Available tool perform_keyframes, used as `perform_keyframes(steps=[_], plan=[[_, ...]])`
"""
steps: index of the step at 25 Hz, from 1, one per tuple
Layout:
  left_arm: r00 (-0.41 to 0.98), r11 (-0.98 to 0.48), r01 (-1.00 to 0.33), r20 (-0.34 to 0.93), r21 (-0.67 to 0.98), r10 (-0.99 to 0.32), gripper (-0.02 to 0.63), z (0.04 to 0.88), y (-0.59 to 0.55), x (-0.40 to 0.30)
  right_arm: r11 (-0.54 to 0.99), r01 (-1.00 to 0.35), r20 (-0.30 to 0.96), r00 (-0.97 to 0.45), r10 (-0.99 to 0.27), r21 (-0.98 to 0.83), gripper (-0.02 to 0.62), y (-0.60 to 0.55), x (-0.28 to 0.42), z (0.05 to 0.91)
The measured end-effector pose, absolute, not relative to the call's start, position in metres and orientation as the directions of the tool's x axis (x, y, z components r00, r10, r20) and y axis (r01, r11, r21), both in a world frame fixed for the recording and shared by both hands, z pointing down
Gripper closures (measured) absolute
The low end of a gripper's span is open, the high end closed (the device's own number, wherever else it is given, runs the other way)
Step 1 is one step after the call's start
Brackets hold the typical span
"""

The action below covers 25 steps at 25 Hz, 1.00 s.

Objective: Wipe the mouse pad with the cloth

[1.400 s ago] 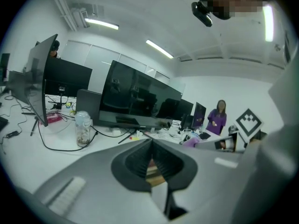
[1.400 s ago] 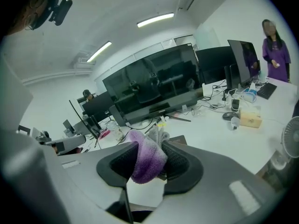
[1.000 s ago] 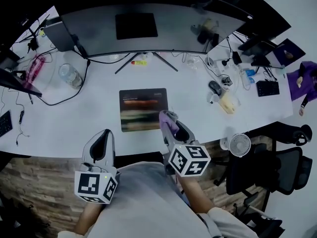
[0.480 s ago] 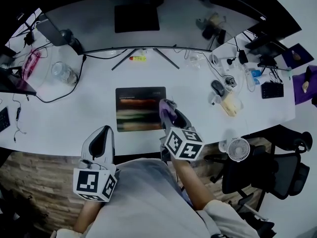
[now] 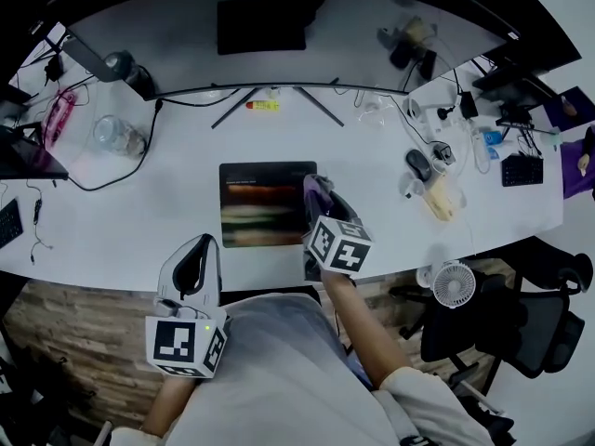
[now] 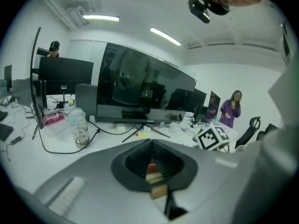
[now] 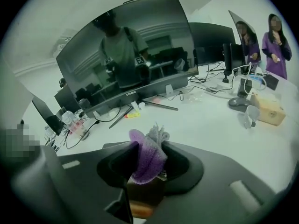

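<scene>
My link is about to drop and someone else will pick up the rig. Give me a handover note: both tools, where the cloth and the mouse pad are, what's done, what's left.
Right tool: jaws clamped on the fuzzy purple cloth, at the right edge of the dark rectangular mouse pad with coloured stripes.
Left tool: jaws together, empty, by the pad's near left corner at the edge of the white desk.
Done: cloth gripped and brought to the pad. Whether it presses on the surface is unclear.
Left: wipe across the pad towards its left side.
</scene>
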<state>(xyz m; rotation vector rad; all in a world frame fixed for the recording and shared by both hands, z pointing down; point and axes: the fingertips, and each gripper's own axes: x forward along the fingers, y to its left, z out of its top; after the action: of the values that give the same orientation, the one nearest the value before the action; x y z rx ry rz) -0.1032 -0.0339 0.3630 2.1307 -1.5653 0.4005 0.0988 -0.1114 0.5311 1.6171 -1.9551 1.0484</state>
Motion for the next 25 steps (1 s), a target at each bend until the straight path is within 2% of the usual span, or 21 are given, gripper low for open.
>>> perform_keyframes(steps=[8,25], plan=[[0.291,-0.275,-0.955,0.504,0.107,-0.814,0.606,0.358,-0.037,-0.101,0.051,-0.966,0.722,-0.223,-0.655,-0.252,0.455,-0.135,0.093,0.555],[0.287,-0.26,-0.957,0.524,0.126,-0.802,0.606,0.364,-0.022,-0.107,-0.03,-0.972,0.732,-0.154,-0.663,-0.232,0.454,-0.143,0.095,0.566]])
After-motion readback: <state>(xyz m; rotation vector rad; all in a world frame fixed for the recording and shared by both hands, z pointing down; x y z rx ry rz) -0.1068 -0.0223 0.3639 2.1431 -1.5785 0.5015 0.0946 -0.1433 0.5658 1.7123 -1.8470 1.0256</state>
